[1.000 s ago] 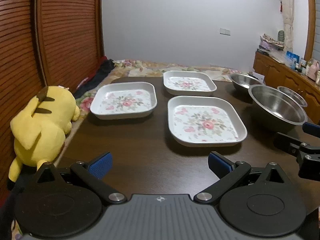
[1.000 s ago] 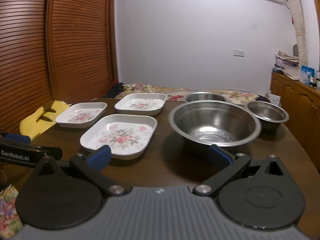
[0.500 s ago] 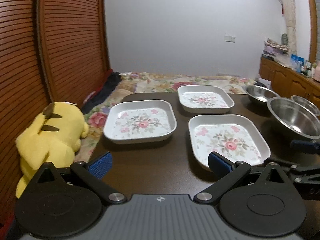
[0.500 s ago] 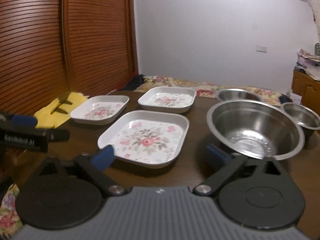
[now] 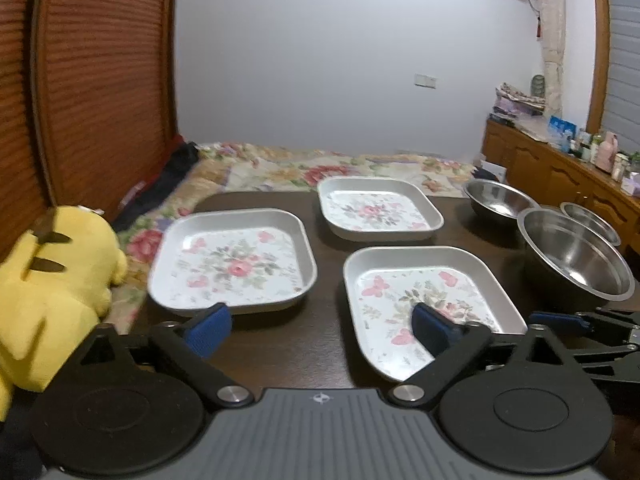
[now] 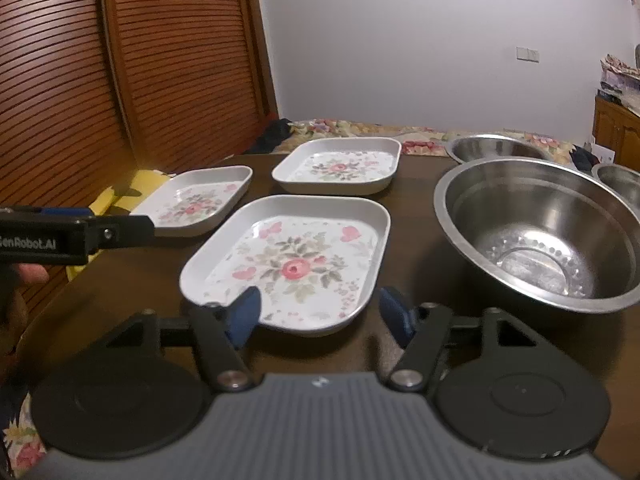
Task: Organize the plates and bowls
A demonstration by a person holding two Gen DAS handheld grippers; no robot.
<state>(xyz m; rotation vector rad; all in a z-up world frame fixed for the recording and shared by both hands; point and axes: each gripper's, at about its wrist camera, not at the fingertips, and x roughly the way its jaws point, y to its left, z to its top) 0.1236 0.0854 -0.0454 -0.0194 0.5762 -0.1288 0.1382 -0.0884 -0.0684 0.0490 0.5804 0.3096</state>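
Three white square floral plates lie on the dark table [image 5: 280, 340]: a left one [image 5: 236, 260], a far one [image 5: 378, 208] and a near one [image 5: 424, 296]. Three steel bowls stand to the right: a large one [image 6: 540, 228], one behind it [image 6: 496, 148], a small one [image 6: 618, 180]. My left gripper [image 5: 320, 332] is open and empty, its right finger over the near plate's front corner. My right gripper [image 6: 322, 312] is open and empty, its jaws straddling the front edge of the near plate [image 6: 288, 260].
A yellow plush toy [image 5: 52, 292] sits off the table's left edge. A floral bedspread [image 5: 320, 168] lies behind the table. A wooden sideboard [image 5: 560, 168] with bottles stands at the right. A slatted wooden door [image 6: 120, 80] runs along the left.
Both grippers have moved forward toward the plates. The right gripper has swung left from the large bowl to the near plate, and its jaws have narrowed somewhat.
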